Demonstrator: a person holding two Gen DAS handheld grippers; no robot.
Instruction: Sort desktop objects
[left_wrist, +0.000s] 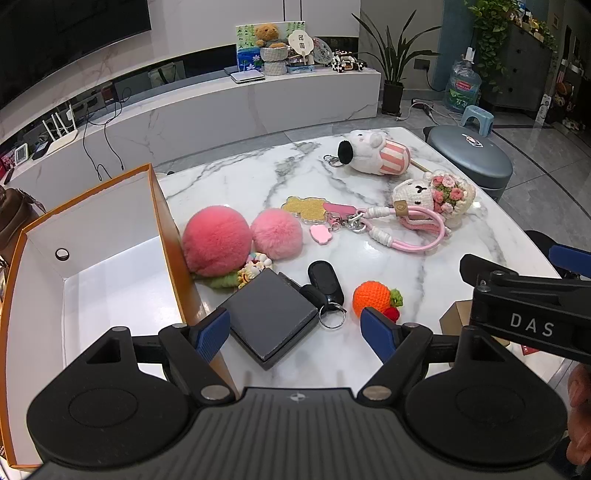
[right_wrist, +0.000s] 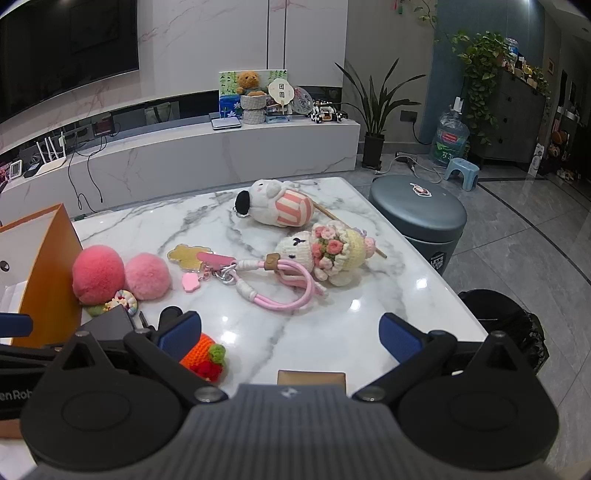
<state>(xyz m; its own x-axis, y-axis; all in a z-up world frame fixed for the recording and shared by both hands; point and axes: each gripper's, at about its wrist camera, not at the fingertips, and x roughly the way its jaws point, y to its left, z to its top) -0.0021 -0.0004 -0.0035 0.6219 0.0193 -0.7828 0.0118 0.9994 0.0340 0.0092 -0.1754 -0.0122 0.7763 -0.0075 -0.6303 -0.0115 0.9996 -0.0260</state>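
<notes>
Both grippers hang w/ jaws apart, holding nothing: left gripper (left_wrist: 295, 332) lines up on the dark box (left_wrist: 271, 317) beside the orange bin (left_wrist: 168, 236) at the desk's left edge, prob. first to go in. Right gripper (right_wrist: 290, 338) waits nr the front edge, orange crochet fruit (right_wrist: 205, 360) under its left finger.

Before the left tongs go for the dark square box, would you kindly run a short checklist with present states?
1. Left tongs open: ok, jaws wide apart.
2. Dark square box between the jaws: ok, not yet gripped.
3. Key fob apart from the box: not ok, it lies against the box's right edge.
4. Orange box has room: ok, white floor bare where visible.
5. Right tongs out of the way: cannot tell; open, holding nothing, close on the right.
</notes>
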